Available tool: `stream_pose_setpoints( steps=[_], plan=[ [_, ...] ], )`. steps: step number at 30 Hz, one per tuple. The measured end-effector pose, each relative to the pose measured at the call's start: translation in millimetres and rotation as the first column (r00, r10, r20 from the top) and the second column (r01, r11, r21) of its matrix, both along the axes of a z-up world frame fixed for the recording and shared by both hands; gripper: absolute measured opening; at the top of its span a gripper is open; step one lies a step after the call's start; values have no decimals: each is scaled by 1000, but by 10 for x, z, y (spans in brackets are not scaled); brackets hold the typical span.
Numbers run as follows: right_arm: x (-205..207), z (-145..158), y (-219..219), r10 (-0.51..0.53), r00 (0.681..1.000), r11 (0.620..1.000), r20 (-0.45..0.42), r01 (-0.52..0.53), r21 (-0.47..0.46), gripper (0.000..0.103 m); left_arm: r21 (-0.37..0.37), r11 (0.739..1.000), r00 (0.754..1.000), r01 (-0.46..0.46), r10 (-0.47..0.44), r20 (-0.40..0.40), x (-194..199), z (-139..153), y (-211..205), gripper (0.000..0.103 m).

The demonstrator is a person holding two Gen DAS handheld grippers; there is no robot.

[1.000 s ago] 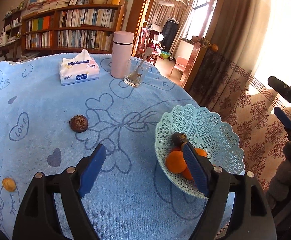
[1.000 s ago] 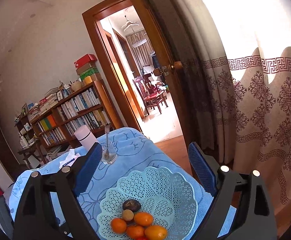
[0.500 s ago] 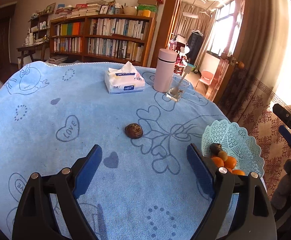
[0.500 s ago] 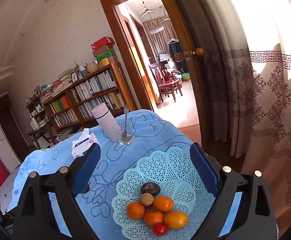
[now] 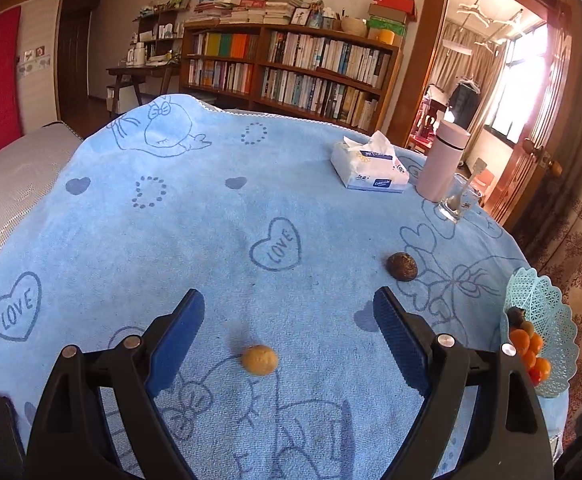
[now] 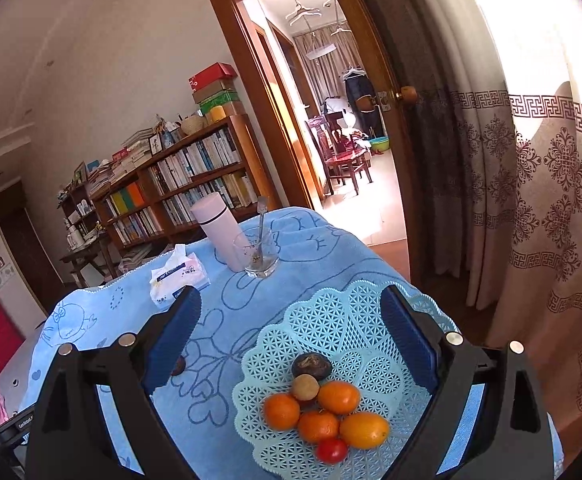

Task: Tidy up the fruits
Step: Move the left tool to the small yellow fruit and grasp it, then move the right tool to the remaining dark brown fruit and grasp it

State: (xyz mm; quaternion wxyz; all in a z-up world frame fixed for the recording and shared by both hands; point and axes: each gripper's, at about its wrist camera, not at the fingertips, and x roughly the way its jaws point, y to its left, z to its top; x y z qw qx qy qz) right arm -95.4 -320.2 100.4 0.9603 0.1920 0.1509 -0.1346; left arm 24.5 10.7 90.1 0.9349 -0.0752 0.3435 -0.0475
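Lying between the spread left gripper [image 5: 287, 312] fingers: yellow fruit [image 5: 259, 359].

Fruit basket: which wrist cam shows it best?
Right wrist: the basket sits whole between the open right gripper, fruit countable. Left wrist shows only the basket edge-on at its frame's right side.

Matt terry tablecloth [image 5: 219, 216], perforated plastic basket [image 6: 331, 320], clear glossy glass [image 6: 257, 258]

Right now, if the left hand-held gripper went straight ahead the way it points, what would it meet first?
Likely the small round tan fruit lying on the blue towel tablecloth, between the open jaws of the left hand-held gripper. Depth is unclear.
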Motion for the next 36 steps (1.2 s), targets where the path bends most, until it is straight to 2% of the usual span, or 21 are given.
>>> stream_pose_setpoints(
  steps=[5, 11, 13, 16, 21, 25, 32, 36],
  plan=[
    [51, -44, 34, 13, 1000, 1000, -20, -13, -2, 92, 46, 999, 998, -9, 12, -57, 35, -275, 23, 84],
    [107, -80, 121, 38, 998, 999, -40, -39, -17, 92, 75, 997, 991, -14, 24, -133, 184, -620, 3, 64],
    [130, -98, 139, 45, 998, 999, -48, -46, -20, 92, 73, 997, 987, -12, 23, -158, 221, -704, 2, 54],
    [176, -141, 190, 59, 996, 998, -66, -61, -27, 93, 87, 996, 984, -7, 22, -175, 245, -792, -23, 45],
    [250, -233, 328, 95, 990, 994, -104, -100, -41, 92, 92, 996, 988, 17, -2, -156, 214, -769, -65, 28],
    [291, -284, 498, 143, 981, 986, -131, -153, -70, 92, 106, 994, 993, 25, -13, -115, 147, -691, -105, 28],
    [463, -382, 857, 243, 953, 960, -184, -263, -94, 92, 118, 993, 1000, -7, 7, -3, 109, -378, -77, 28],
    [678, -454, 1061, 323, 917, 937, -233, -344, -55, 92, 120, 993, 999, -16, 11, 44, 108, -244, -97, 28]
  ],
)
